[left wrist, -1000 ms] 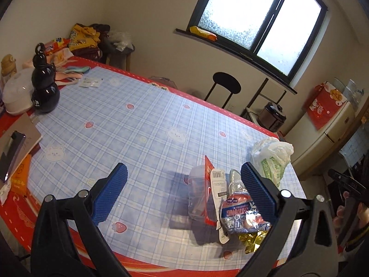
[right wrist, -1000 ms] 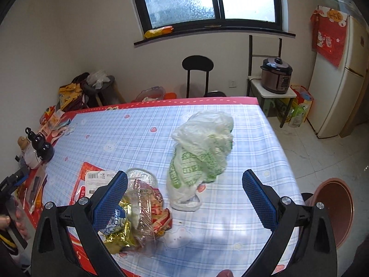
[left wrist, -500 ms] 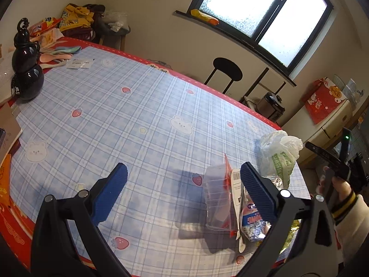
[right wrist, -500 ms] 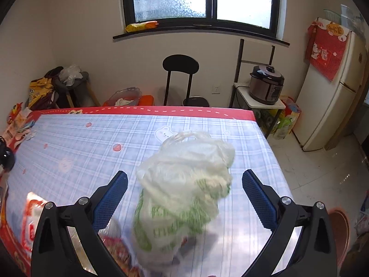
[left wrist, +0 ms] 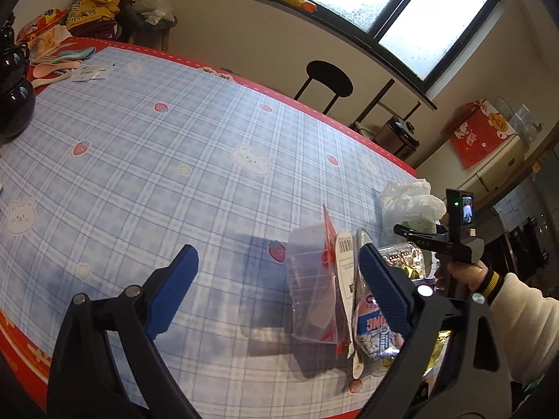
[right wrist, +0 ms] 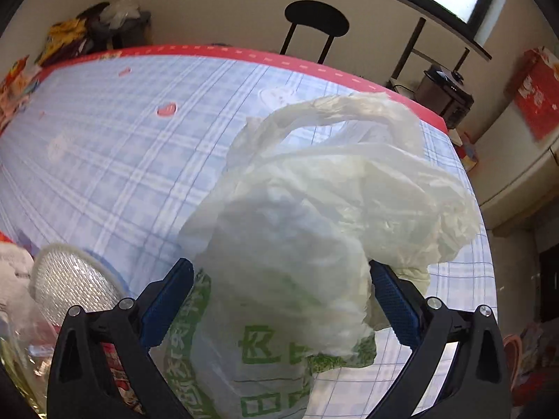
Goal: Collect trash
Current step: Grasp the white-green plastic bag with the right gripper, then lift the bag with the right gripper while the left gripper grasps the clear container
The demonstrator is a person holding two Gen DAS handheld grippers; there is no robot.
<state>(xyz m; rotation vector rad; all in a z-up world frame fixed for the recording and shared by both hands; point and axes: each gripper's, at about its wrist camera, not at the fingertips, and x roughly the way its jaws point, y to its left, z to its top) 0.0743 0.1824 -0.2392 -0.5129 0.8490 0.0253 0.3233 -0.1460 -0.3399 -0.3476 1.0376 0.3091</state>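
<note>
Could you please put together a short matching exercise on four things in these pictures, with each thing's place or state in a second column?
Things
1. white plastic bag
2. clear plastic box
3. black stool
4. left gripper

Places or states
A. beyond the table's far edge, below the window
B. between the right gripper's open fingers
C. open, with only tablecloth between its fingers
D. lying on the tablecloth beside the blue snack wrapper

Pairs: 1-B, 2-D, 3-A, 4-C
</note>
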